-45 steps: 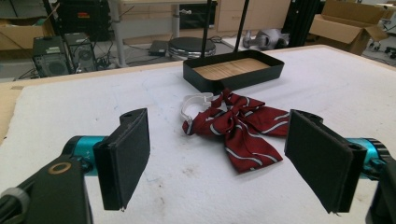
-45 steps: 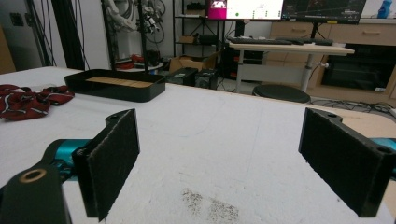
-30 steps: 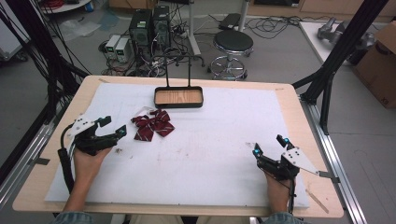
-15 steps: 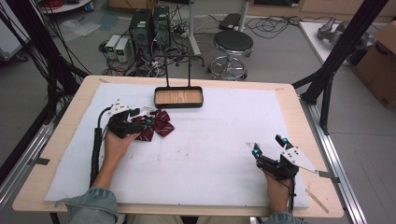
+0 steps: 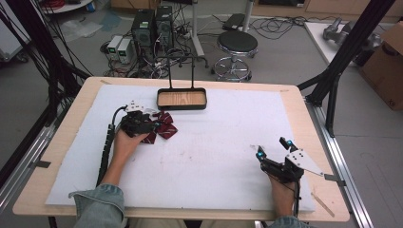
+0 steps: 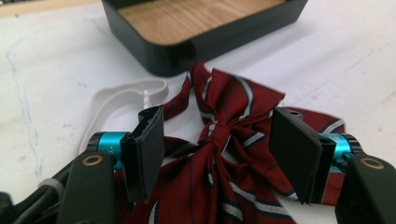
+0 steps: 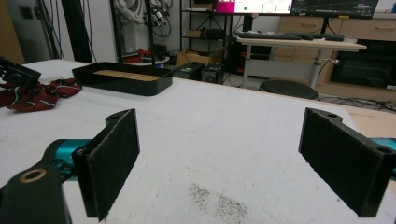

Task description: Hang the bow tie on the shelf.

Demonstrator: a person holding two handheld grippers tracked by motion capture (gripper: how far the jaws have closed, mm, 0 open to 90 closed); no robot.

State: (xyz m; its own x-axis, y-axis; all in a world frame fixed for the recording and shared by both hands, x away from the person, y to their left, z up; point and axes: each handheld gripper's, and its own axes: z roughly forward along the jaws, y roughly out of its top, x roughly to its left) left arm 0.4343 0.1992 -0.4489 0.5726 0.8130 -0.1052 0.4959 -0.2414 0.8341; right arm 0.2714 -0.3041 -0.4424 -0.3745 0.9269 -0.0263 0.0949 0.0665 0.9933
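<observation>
A dark red striped bow tie [image 5: 161, 129] [image 6: 224, 154] with a white elastic band [image 6: 116, 95] lies on the white mat just in front of the black tray [image 5: 182, 105] [image 6: 187, 51]. My left gripper [image 5: 146, 124] [image 6: 217, 154] is open, its jaws standing on either side of the tie's knot, low over the cloth. My right gripper [image 5: 272, 151] [image 7: 219, 154] is open near the table's front right with nothing between its jaws. In the right gripper view the tie [image 7: 39, 95] and the tray [image 7: 122, 80] sit far off to the left.
The tray has a wooden floor and a tall wire handle [image 5: 180, 71]. White mat [image 5: 214, 156] covers most of the wooden table [image 5: 304, 114]. A wooden stick [image 5: 324, 204] lies at the front right edge. Black frame posts [image 5: 332, 76] stand at the table's sides.
My left gripper has moved right and forward from the table's left side to the bow tie and now straddles it. The right gripper has stayed put.
</observation>
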